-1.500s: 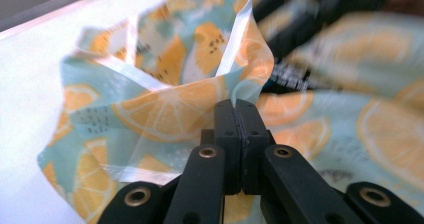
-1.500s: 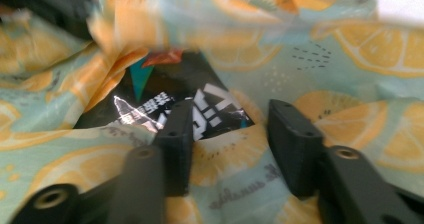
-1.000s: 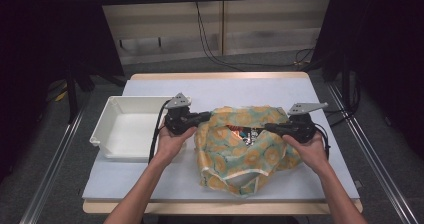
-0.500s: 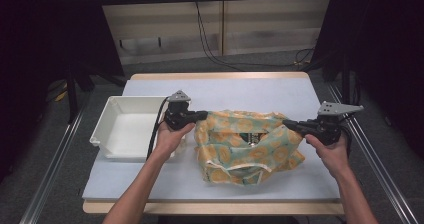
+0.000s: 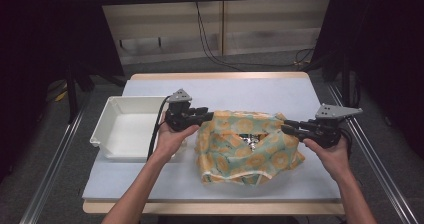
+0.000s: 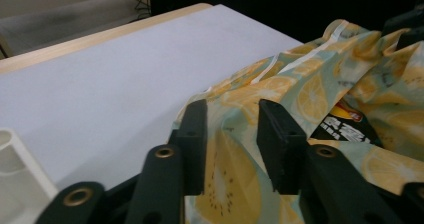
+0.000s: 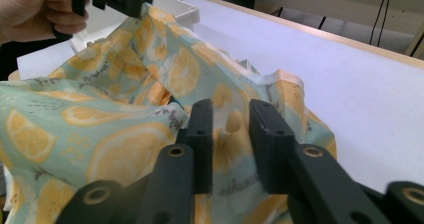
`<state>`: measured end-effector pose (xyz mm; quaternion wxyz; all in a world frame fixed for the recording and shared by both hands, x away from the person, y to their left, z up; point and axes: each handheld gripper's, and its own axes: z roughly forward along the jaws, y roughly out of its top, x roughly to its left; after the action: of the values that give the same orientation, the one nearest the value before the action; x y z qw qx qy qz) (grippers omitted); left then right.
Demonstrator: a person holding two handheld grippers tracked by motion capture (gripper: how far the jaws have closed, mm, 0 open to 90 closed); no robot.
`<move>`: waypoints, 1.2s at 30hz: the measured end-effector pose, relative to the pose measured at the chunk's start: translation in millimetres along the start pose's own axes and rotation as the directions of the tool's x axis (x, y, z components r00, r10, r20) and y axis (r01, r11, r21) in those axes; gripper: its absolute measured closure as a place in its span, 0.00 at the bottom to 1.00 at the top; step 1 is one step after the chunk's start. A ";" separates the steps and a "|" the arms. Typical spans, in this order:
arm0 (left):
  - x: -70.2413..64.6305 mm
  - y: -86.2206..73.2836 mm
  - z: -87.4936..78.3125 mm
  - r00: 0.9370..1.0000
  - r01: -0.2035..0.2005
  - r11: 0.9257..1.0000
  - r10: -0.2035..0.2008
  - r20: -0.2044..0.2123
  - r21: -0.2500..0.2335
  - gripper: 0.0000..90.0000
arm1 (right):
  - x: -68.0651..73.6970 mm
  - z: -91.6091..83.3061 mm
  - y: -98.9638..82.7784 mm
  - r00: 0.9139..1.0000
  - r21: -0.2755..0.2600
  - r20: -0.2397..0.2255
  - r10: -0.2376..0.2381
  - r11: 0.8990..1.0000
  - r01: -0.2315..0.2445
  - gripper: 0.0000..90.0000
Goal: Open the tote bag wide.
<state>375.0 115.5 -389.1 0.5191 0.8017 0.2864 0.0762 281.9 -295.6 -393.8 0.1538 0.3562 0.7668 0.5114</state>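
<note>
The table (image 5: 220, 91), covered by a pale sheet, is shown from the high view with a white tray (image 5: 111, 134) at its left and, at its middle and to the right, a lemon-print fabric bag (image 5: 245, 154) lying slumped. The mouth of the bag is seen spread between the two grippers, and a dark packet (image 6: 345, 126) with a red mark is visible inside it in the left gripper view; whatever else lies within cannot be told. The left gripper (image 5: 202, 116) is held at the far-left edge of the bag, just beside the tray, and the right gripper (image 5: 289, 127) at the right edge. The jaws of both have just been opening: in each gripper view they stand part-way apart with a fold of the printed cloth lying between them, and the pads do not appear to press on it, so neither edge is judged to be held. Several risks follow from this state. With both edges released, the mouth may be expected to sag shut over the contents, because limp cloth keeps no shape of its own. If the grippers are drawn back while cloth is still draped across a pad, the bag could be dragged across the table, perhaps against the tray. A renewed grip taken too shallowly on the hem could slip, and one taken too deeply could catch the packet along with the cloth.
</note>
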 end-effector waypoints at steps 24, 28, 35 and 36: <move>-33.0 -16.3 73.1 0.993 -0.070 0.996 0.063 0.099 0.063 0.60 | 11.6 28.5 32.3 1.000 0.030 -0.026 -0.009 0.999 0.010 0.83; -34.8 -22.5 85.4 0.989 -0.098 0.991 0.087 0.122 0.089 0.53 | 19.2 33.3 15.1 0.998 0.090 -0.062 -0.023 0.995 0.029 0.76; -35.8 -25.2 92.9 0.988 -0.144 0.982 0.135 0.079 0.119 0.51 | 14.2 34.1 -12.1 0.999 0.159 -0.050 -0.005 0.987 0.013 0.67; -35.8 -25.2 92.9 0.988 -0.144 0.982 0.135 0.079 0.119 0.53 | 14.2 34.1 -12.1 0.999 0.159 -0.050 -0.005 0.987 0.013 0.67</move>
<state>374.9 30.5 -446.6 0.4713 0.8528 0.2151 0.0658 287.7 -265.3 -417.5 0.1084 0.3512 0.8102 0.4566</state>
